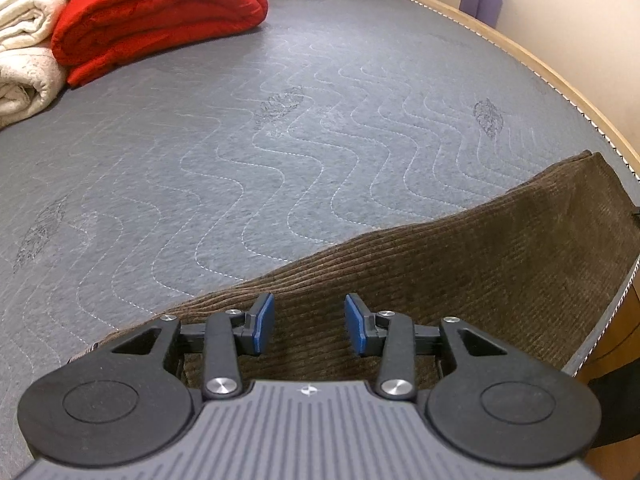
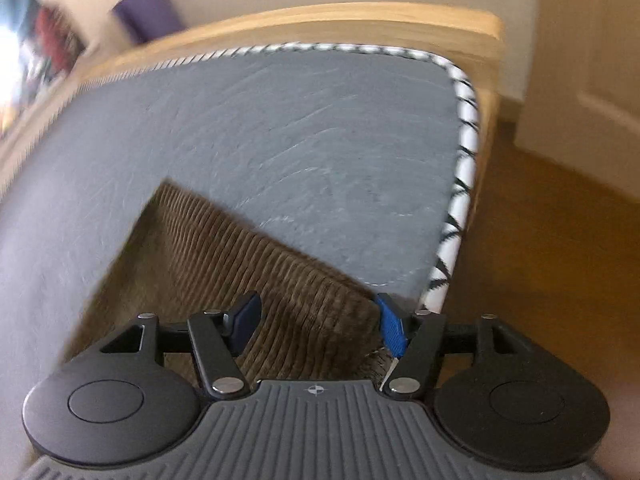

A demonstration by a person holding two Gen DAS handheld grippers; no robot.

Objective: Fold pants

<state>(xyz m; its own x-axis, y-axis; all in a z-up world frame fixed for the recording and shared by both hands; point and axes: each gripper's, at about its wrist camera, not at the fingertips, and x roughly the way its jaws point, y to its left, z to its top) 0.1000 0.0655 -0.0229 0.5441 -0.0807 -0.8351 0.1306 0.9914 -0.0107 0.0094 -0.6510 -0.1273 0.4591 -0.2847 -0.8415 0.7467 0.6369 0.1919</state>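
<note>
From the left wrist, the left gripper (image 1: 310, 322) is hovering with its jaws partly apart and gripping nothing over the brown corduroy pants (image 1: 480, 264), which are lying on the near right of the grey mattress (image 1: 240, 140). From the blurred right wrist, the right gripper (image 2: 318, 324) is standing wide open and empty above the pants (image 2: 248, 276) near the mattress (image 2: 300, 128) corner.

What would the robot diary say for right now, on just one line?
task: fold pants | left claw: open above brown pants | right claw: open over pants edge | pants: flat on grey mattress
</note>
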